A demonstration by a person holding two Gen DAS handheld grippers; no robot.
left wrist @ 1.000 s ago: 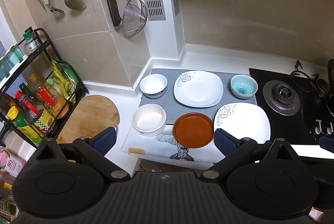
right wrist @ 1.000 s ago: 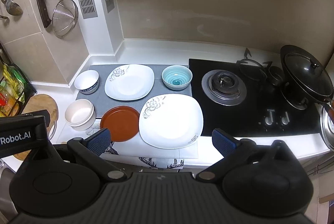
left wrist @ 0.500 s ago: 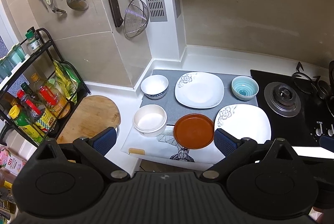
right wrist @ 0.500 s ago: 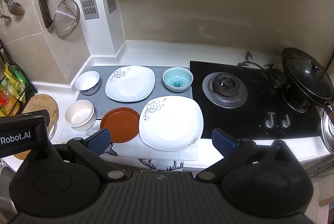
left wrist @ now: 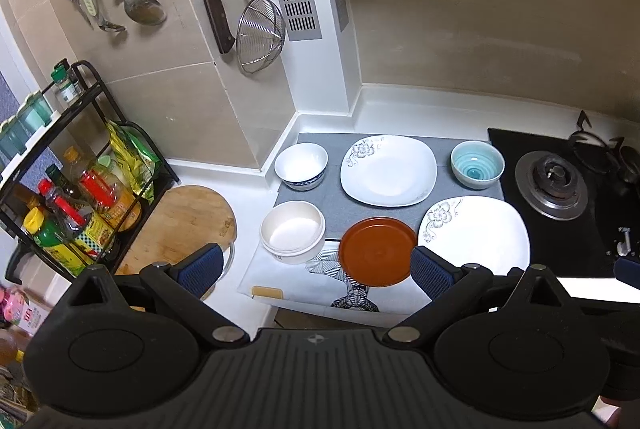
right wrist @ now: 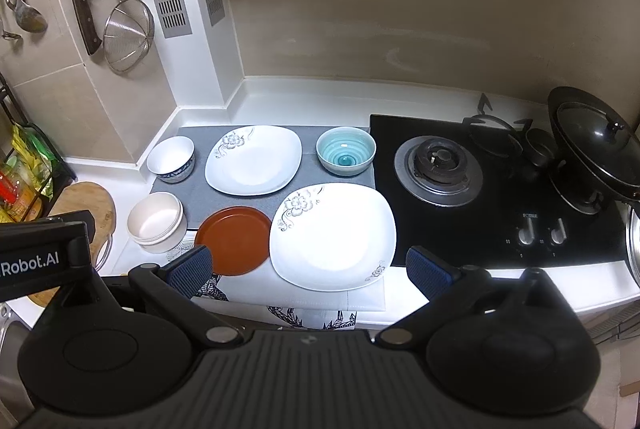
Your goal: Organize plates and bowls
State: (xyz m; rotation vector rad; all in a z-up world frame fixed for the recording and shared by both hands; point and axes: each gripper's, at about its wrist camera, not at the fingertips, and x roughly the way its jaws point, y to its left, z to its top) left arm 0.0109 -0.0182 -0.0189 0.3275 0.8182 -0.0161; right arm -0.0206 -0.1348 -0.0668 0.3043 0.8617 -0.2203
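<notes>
A white kitchen worktop [right wrist: 288, 97] is carrying a grey mat [right wrist: 308, 135]. On it are sitting a large flowered plate [right wrist: 334, 235], a smaller flowered plate [right wrist: 254, 159], a brown plate [right wrist: 236, 239], apparently two stacked cream bowls [right wrist: 157, 222], a teal bowl [right wrist: 346, 150] and a blue-rimmed bowl [right wrist: 171, 159]. Left gripper [left wrist: 316, 267] and right gripper [right wrist: 310, 267] are hovering near, fingers wide, holding nothing.

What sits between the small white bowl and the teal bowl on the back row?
The smaller white floral plate lies between the white bowl and the teal bowl, all on the grey mat. Both wrist views show it.
</notes>
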